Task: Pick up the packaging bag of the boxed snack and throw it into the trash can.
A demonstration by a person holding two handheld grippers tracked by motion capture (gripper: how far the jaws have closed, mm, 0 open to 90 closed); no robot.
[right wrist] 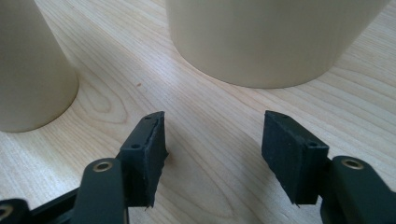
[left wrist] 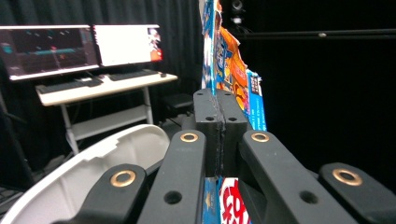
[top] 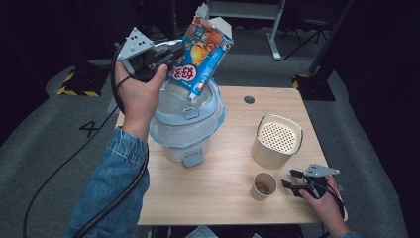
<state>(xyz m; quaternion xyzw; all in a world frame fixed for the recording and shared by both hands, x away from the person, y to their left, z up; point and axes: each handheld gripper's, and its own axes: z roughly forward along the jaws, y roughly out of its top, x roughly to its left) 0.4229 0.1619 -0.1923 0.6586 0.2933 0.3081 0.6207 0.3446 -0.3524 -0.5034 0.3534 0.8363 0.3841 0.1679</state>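
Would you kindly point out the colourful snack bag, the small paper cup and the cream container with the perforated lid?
colourful snack bag (top: pixel 200 54), high view, printed front of the bag
small paper cup (top: pixel 262 187), high view, inside of the cup
cream container with the perforated lid (top: pixel 278 136), high view, perforated lid

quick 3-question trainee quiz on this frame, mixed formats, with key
1. True or false: the left gripper is shut on the snack bag.
2. What stands straight under the bag? A) the paper cup B) the lined white bin C) the cream perforated canister
3. Fill in: the right gripper rests on the table with its jaws ____ and nothing between them.

Key: 1 true; 2 B; 3 open
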